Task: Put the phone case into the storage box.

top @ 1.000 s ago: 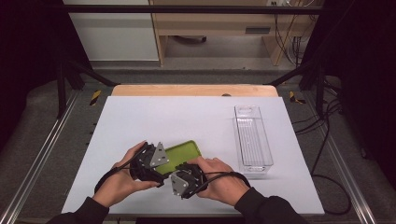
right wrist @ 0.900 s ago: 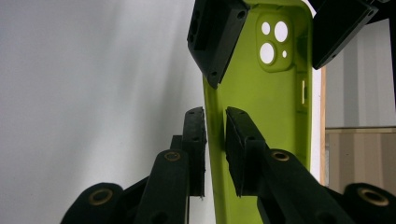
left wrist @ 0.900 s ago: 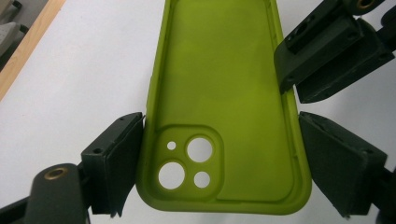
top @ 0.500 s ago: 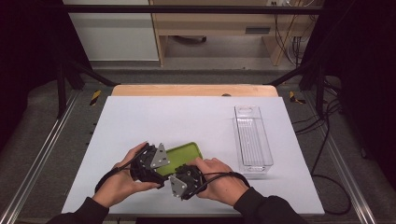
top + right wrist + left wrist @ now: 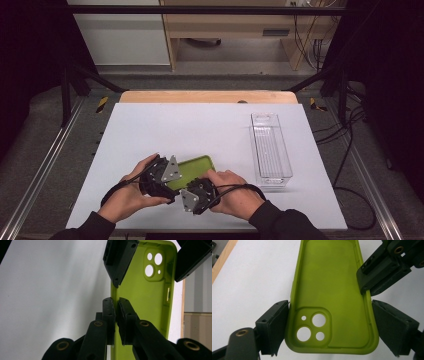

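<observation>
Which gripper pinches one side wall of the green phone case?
The right gripper: its jaws squeeze a single wall, while the left gripper spans the case across its width.

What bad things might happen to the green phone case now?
The right tool pinches only the thin side wall of the green phone case, and its jaws have just been closing, so the soft wall might bend or slip out. The left tool grips across the camera-hole end; if the two hands pull apart, the case might twist. Both tools sit close together and might bump.
</observation>
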A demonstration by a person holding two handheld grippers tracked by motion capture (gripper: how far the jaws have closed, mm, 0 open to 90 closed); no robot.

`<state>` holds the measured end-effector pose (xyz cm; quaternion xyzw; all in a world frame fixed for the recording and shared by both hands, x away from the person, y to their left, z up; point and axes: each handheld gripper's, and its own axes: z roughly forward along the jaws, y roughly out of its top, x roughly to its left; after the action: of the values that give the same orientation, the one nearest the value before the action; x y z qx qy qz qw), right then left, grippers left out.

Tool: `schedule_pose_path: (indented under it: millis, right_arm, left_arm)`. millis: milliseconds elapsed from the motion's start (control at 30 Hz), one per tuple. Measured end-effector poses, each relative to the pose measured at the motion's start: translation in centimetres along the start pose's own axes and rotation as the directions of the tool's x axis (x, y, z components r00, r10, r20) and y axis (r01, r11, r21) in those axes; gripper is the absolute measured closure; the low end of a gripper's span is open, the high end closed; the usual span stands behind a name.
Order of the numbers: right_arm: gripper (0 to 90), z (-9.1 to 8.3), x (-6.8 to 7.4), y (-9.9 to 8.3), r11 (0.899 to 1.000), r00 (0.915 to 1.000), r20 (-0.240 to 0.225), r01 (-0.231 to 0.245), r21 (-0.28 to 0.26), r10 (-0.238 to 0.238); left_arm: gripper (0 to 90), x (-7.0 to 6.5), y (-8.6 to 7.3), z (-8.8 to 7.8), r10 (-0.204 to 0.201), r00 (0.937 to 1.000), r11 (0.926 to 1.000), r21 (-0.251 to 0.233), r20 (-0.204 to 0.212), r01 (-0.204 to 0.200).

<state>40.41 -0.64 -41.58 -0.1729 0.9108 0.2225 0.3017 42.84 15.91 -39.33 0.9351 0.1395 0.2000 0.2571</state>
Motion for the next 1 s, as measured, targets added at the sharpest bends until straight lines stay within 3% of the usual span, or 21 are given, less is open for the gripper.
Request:
schedule_pose_path:
  millis: [467, 667, 767, 1000]
  right_arm:
    - [86.6, 0.0, 0.0, 0.0, 1.000, 0.9984, -0.054, -0.015, 0.000, 0.015]
    - [87.0, 0.2, 0.0, -0.3, 1.000, 0.9968, -0.077, -0.021, 0.001, 0.021]
    - [87.2, 0.3, -0.1, -0.7, 0.999, 0.9961, -0.081, -0.033, 0.009, 0.033]
    - [87.2, 0.4, -0.7, -2.2, 0.996, 0.9942, -0.068, -0.083, 0.017, 0.084]
  left_arm:
    - [14.9, 0.3, -1.0, 0.4, -0.037, 0.9969, 0.9984, -0.040, 0.070, 0.039]
    - [13.1, 0.4, -1.4, 0.4, -0.060, 0.9950, 0.9936, -0.090, 0.080, 0.067]
    - [11.8, 0.7, -1.7, 0.2, -0.079, 0.9941, 0.9875, -0.131, 0.075, 0.088]
    - [10.4, 1.3, -2.7, -0.9, -0.165, 0.9848, 0.9569, -0.233, 0.056, 0.173]
